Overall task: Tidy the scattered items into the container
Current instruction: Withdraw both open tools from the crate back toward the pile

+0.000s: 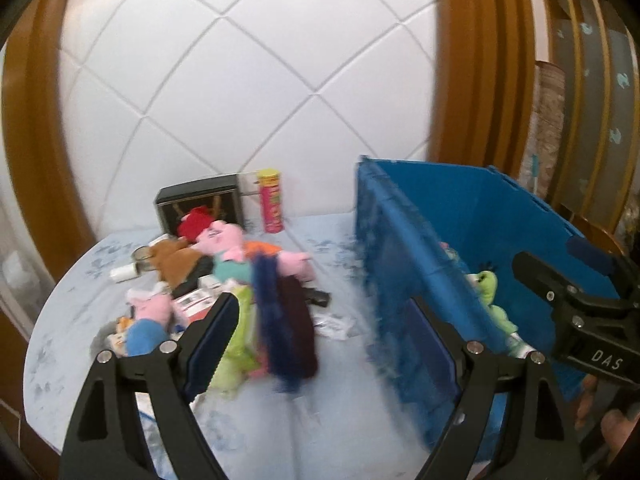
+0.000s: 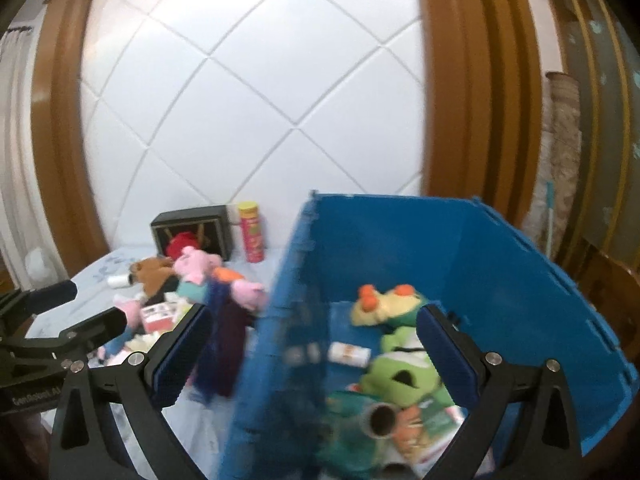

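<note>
A blue plastic crate point(image 1: 400, 248) point(image 2: 500, 248) stands on the right of the bed. It holds green plush toys point(image 2: 400, 372), a yellow-green plush point(image 2: 380, 304), a small bottle point(image 2: 348, 354) and other items. A pile of scattered items lies left of it: a pink pig plush point(image 1: 224, 240) point(image 2: 196, 264), a brown plush point(image 1: 172, 260), a dark purple-blue fuzzy cloth point(image 1: 284, 312) point(image 2: 220, 336) and small boxes. My left gripper point(image 1: 328, 320) is open and empty, above the bed between pile and crate. My right gripper point(image 2: 316, 332) is open and empty, straddling the crate's left wall.
A pink snack can point(image 1: 270, 200) point(image 2: 251, 236) and a dark box point(image 1: 200, 204) stand at the back by the white padded headboard point(image 1: 240, 80). A small white roll point(image 1: 124, 272) lies at the left. The bed sheet point(image 1: 340, 400) is pale blue.
</note>
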`<state>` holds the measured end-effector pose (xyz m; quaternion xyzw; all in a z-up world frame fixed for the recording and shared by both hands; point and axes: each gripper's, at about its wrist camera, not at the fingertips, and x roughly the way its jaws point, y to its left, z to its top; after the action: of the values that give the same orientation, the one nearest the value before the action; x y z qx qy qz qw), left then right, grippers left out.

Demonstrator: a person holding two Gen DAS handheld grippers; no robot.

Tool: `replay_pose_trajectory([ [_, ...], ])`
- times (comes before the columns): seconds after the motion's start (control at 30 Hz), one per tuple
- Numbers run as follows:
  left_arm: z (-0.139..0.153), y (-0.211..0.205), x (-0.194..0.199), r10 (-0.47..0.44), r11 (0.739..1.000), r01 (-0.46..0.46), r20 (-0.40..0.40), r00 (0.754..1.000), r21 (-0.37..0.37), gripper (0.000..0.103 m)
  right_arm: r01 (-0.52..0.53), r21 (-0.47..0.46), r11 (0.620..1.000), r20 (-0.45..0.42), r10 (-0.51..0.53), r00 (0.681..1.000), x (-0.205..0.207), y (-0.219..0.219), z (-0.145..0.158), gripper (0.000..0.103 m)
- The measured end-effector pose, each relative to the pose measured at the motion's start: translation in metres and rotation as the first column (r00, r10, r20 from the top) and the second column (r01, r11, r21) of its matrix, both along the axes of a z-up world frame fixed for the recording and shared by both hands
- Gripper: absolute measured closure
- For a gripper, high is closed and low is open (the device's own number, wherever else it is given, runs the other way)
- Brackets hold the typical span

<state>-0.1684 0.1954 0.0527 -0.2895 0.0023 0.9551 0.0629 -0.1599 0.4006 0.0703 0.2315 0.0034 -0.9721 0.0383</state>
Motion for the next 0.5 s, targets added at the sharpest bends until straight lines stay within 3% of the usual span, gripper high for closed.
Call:
replay_pose_trajectory([
  [0.2, -0.014, -0.080, 0.009, 0.053, 0.998, -0.053, 0.023, 0.998, 0.015, 0.018, -0.077, 0.014, 0.997, 0.001, 0.077, 0.997, 0.003, -0.079, -0.002, 0.000],
  [0.5, -0.063, -0.221, 0.025, 0.153, 0.988, -0.153, 0.119, 0.981, -0.007, 0.018, -0.144, 0.006, 0.990, 0.108, 0.143, 0.984, 0.004, -0.196, -0.049, 0.000],
])
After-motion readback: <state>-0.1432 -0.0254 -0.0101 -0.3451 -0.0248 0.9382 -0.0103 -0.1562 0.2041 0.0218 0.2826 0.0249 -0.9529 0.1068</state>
